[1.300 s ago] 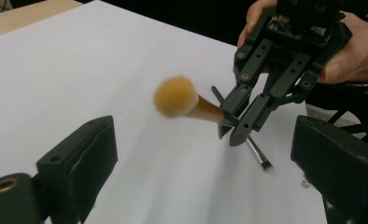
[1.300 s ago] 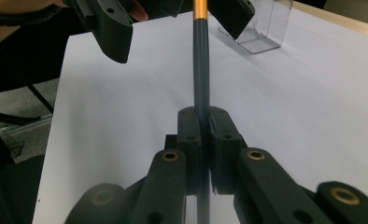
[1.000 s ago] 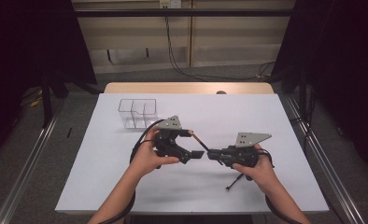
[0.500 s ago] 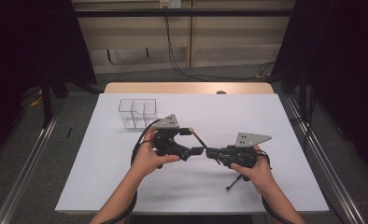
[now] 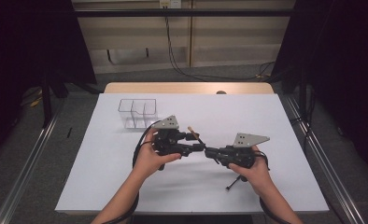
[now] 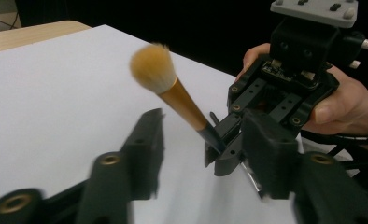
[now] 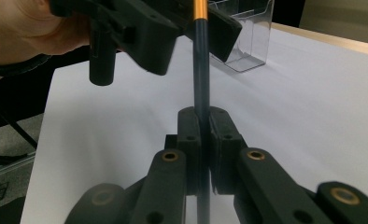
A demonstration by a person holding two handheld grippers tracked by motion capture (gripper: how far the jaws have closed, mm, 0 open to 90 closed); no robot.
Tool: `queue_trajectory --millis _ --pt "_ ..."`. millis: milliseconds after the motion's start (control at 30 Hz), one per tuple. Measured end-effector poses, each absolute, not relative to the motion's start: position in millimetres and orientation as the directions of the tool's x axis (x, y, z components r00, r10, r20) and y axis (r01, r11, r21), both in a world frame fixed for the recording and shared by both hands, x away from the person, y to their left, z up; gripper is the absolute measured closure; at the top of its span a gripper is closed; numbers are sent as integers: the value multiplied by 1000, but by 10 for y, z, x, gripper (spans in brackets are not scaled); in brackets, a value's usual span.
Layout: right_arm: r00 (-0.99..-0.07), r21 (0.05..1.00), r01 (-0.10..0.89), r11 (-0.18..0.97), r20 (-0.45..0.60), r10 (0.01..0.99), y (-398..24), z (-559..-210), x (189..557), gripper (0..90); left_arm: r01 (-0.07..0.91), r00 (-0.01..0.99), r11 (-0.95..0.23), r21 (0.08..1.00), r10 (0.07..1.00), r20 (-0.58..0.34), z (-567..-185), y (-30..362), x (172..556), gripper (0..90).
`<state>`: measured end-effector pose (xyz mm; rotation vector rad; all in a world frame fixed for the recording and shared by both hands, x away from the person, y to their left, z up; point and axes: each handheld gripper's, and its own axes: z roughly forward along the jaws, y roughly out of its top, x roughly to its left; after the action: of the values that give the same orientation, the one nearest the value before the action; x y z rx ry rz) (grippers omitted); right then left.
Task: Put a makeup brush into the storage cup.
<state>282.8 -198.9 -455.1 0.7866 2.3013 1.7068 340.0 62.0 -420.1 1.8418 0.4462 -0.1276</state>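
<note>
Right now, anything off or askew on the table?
Nothing spilled or damaged. The makeup brush is off the table, its dark handle clamped in the right claw, bristles up between the open jaws of the left claw. The clear organizer stands upright on the white sheet.

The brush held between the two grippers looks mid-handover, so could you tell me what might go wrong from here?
1. The right gripper clamps only the brush by its thin dark handle end; if it opens before the open left gripper closes, the brush may drop.
2. The grippers sit very close, so their jaws could collide.
</note>
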Motion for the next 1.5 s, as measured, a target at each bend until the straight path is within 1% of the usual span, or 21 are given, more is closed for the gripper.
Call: queue_trajectory --millis 167,300,467,533,767,1000,1500 --pt "-840 930 313 192 177 513 -1979 -4540 2829 843 400 906 -243 884 252 -341 -4205 641 3403 700" --pt "-839 934 306 182 174 516 -1955 -4515 2830 842 411 901 -221 884 242 -359 -4202 634 3392 752" --pt "-835 935 308 175 177 521 -1908 -4510 2833 841 428 893 -177 886 233 -385 -4198 624 3383 789" --pt "-835 934 306 182 171 523 -1887 -4514 2837 838 432 891 -158 888 229 -393 -4197 616 3376 820" --pt "-832 931 312 192 170 527 -1848 -4492 2862 839 424 891 -127 897 232 -389 -4210 612 3367 833" --pt "-825 930 326 170 192 531 -1805 -4490 2878 838 384 903 -103 917 251 -350 -4206 611 3337 833" --pt "-819 931 334 147 210 534 -1751 -4462 2912 839 370 903 -54 927 255 -346 -4213 624 3337 821"
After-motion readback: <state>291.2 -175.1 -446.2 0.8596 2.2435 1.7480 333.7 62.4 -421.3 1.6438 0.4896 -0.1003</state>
